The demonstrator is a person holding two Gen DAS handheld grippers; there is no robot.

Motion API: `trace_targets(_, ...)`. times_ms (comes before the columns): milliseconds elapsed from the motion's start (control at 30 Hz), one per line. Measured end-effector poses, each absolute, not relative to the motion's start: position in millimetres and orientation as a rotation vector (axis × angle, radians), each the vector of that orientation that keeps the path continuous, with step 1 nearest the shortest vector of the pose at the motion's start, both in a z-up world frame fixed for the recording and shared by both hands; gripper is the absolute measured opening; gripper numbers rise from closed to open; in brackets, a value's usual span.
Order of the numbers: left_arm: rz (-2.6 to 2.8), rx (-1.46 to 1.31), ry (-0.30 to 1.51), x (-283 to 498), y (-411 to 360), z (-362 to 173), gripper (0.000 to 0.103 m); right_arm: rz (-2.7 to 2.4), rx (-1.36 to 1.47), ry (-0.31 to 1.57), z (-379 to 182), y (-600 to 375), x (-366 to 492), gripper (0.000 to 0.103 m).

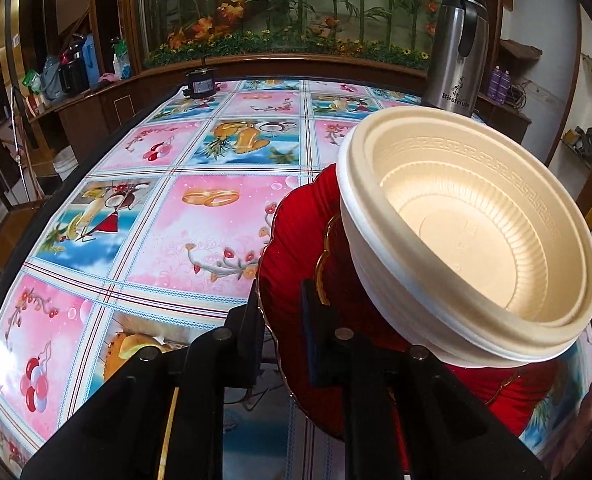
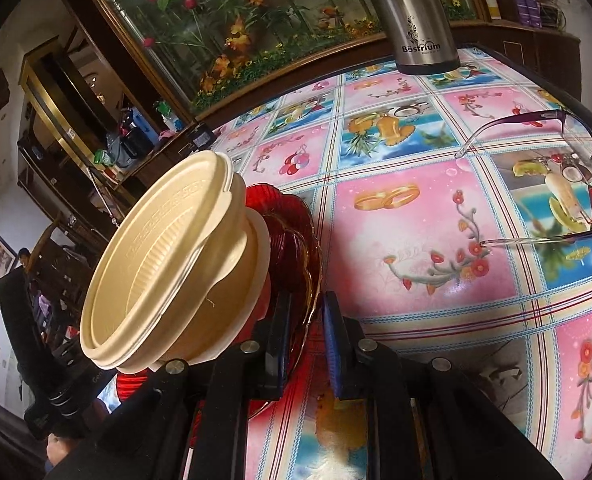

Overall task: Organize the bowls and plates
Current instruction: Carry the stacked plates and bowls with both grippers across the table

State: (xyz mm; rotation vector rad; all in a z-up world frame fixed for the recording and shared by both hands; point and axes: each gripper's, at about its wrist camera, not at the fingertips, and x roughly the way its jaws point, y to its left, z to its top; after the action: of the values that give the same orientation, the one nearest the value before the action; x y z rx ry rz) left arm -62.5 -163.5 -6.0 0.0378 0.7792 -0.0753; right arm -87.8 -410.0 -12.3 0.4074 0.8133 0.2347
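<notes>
A stack of cream plastic bowls (image 1: 468,232) (image 2: 168,264) stands nested on red scalloped plates with gold rims (image 1: 292,248) (image 2: 292,232). My left gripper (image 1: 280,312) is shut on the near rim of the red plates, one finger above it and one below. From the opposite side, my right gripper (image 2: 306,320) is shut on the rim as well, its blue pads against the edge. Whether the plates rest on the table or hang just above it I cannot tell. The underside of the plates is hidden.
The table (image 1: 200,232) wears a glossy pink and blue picture cloth. A steel thermos (image 1: 456,48) (image 2: 416,20) stands at the far edge behind the bowls. Eyeglasses (image 2: 556,180) lie on the right. A small black device (image 1: 201,82) sits at the far end.
</notes>
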Motion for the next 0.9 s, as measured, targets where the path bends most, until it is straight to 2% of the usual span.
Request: trace_targets(900, -0.046, 0.062, 0.766, -61, -165, -7, 0.013, 0.208, 0.333, 0.797, -9, -398, -89, 0.017)
